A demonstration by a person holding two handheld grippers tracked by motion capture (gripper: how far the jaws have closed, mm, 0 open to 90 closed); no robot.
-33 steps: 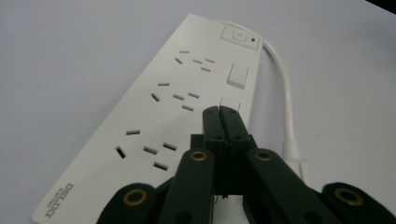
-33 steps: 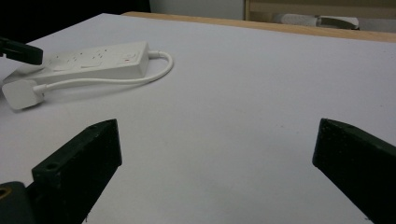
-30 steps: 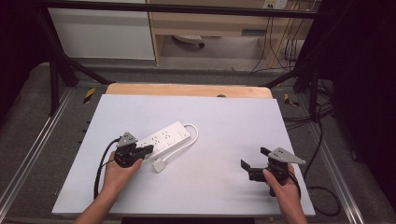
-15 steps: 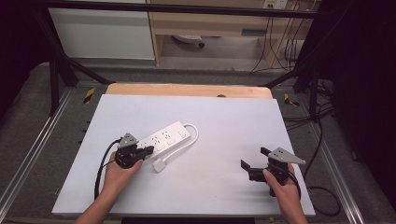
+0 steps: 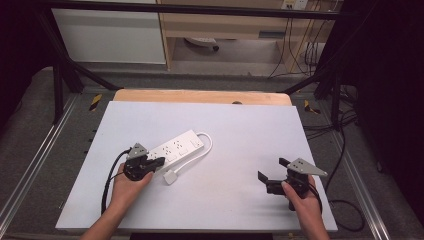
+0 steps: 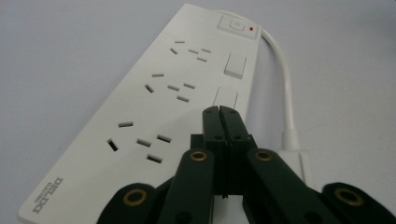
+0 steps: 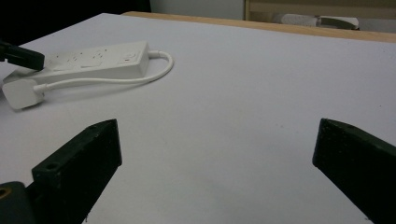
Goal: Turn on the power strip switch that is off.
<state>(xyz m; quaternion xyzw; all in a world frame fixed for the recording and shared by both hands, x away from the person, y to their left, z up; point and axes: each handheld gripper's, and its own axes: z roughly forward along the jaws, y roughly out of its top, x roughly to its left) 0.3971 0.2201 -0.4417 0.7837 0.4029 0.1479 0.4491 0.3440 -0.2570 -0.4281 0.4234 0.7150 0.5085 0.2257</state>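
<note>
A white power strip lies slantwise on the white table top, its cord looping round to a white plug in front of it. My left gripper is shut, its tips resting over the near end of the strip with nothing between the jaws. My right gripper stands open near the front right of the table, jaws wide apart and empty. In the right gripper view the strip and plug lie far off at the left.
A wooden strip borders the table's far edge. Black frame bars and cables run along both sides. A cabinet and shelving stand behind the table.
</note>
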